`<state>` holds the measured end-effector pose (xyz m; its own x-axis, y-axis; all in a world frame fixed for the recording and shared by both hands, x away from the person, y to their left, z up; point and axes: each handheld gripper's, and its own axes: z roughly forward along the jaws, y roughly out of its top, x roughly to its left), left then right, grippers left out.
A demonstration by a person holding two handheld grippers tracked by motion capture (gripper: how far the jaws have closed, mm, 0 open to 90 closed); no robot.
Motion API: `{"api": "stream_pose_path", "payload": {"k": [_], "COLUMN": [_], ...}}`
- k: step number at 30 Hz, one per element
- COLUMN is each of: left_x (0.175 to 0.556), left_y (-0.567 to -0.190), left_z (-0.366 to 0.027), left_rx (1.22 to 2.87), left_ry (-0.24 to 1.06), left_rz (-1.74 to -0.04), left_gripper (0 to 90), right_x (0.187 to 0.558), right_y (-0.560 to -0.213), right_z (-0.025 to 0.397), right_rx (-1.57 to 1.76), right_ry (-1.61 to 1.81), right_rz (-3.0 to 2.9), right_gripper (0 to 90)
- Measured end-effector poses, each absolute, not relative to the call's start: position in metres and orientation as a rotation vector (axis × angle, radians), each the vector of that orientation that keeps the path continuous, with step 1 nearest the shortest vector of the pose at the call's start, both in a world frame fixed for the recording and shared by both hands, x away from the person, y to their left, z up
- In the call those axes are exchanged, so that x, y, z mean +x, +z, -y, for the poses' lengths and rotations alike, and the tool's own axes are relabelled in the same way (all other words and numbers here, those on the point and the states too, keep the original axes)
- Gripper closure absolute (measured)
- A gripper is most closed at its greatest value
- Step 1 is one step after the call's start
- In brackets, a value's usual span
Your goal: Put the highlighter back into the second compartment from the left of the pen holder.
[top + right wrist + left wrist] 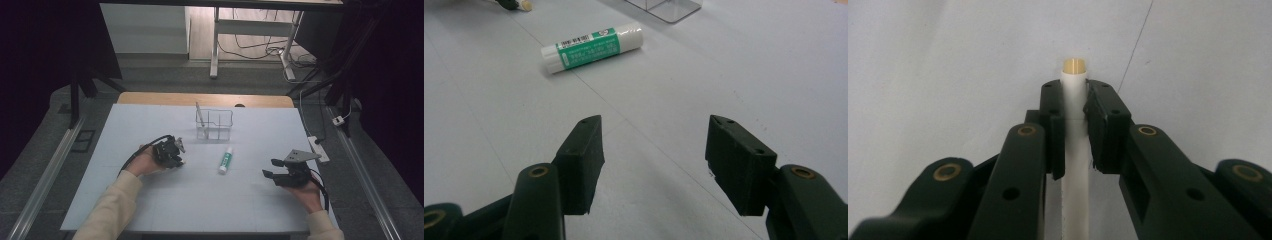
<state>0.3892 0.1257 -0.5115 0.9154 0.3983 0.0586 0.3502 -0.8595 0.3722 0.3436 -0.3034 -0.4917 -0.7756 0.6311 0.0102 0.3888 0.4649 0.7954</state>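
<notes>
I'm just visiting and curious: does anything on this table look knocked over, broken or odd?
Nothing looks broken or spilled. The green-and-white glue stick lies on its side on the table, short of the clear organizer, which stands upright. The left claw grips a white pen-like stick; the right claw is open.

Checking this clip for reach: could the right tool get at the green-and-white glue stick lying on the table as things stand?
Probably yes. The right tool stands open and holds nothing, and the glue stick lies flat ahead of it with bare table between them. The clear organizer sits beyond it, out of the way.
</notes>
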Motion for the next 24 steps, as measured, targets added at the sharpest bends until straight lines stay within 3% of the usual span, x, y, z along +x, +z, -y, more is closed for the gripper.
{"api": "stream_pose_path", "payload": {"k": [15,24], "left_x": [0.385,0.382], "left_y": [-0.509,-0.494], "left_z": [-0.124,-0.139], "left_rx": [2.741,2.645], "left_ry": [0.257,0.270], "left_rz": [-0.542,-0.582], "left_gripper": [78.3,78.2], "right_x": [0.343,0.344], "right_y": [-0.491,-0.492], "right_z": [0.305,0.307], "right_rx": [0.870,0.875], "right_ry": [1.203,1.210], "right_rz": [-2.425,-2.411], "right_gripper": [39.8,40.1]}}
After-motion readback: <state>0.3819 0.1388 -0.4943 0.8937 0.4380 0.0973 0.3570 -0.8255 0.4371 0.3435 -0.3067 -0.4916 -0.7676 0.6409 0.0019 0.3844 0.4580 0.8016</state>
